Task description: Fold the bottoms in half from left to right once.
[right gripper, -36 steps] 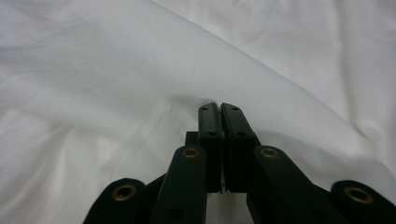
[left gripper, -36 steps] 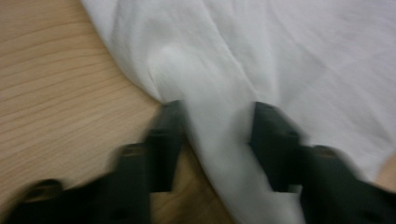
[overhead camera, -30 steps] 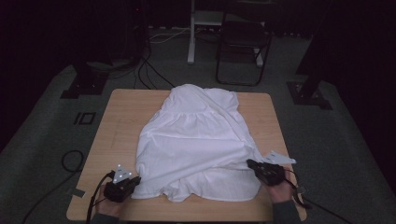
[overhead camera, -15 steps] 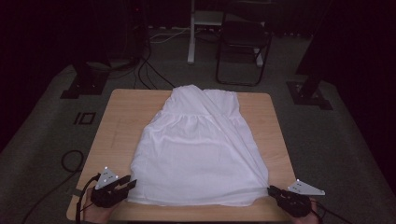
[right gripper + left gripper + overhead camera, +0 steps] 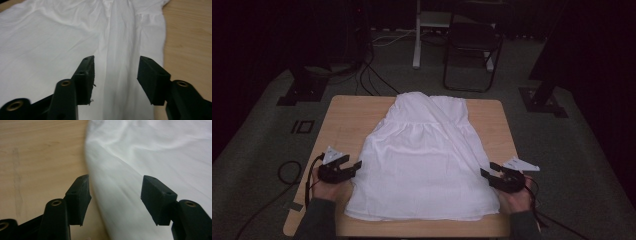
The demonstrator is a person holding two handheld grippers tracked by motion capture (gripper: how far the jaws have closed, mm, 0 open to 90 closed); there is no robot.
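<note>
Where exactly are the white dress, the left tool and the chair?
white dress [image 5: 427, 170]: high view, middle of the skirt.
left tool [image 5: 358, 165]: high view, between its tips.
chair [image 5: 472, 37]: high view, its dark seat.

Black hand-held gripper [image 5: 357, 165]; grey three-cornered plate [image 5: 331, 154]; trailing black cable [image 5: 307, 181].

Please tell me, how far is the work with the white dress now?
Done: the dress lies spread flat on the table, one strip folded along its right side. In hand: nothing; the left gripper and right gripper are open beside its edges. Left: apparently the folding itself.
</note>
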